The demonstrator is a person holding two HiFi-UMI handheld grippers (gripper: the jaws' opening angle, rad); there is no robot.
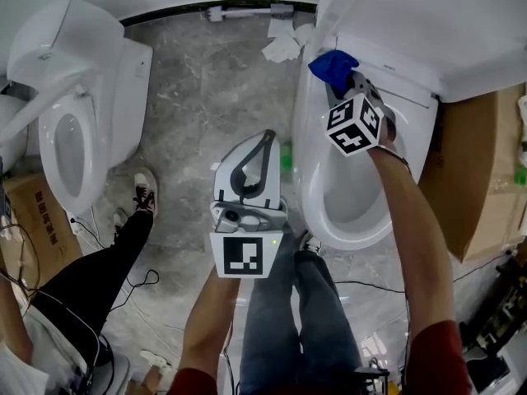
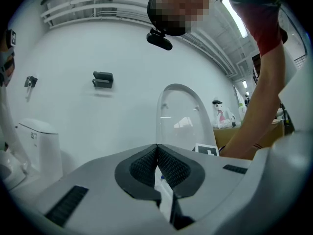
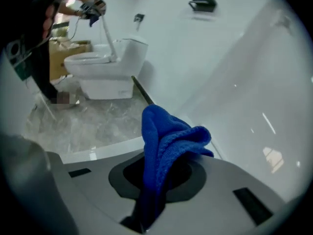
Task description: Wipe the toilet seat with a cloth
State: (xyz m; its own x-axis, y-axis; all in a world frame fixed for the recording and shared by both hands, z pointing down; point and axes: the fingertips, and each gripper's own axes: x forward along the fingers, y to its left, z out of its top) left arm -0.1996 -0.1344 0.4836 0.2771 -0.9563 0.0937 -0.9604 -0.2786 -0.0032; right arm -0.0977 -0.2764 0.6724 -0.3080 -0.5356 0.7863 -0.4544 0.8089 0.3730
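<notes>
The toilet seat (image 1: pixel 313 196) lies flat around the bowl of the right-hand toilet, its lid (image 2: pixel 180 112) raised behind it. The blue cloth (image 1: pixel 333 66) sits bunched at the seat's rear, close to the hinge. The right gripper (image 1: pixel 346 87) is clenched on it, with most of the fabric standing loose beyond the jaws.

That is the likely weak spot. The pinch takes only a fold, so dragging it along the ring could tug the cloth free, or let the bare jaw tips scrape the plastic. The raised lid is near enough to be bumped.

The left gripper (image 1: pixel 268 138) is closed on nothing, over the marble floor (image 1: pixel 206 89) beside the bowl. A second toilet (image 1: pixel 70 138) stands well apart.
</notes>
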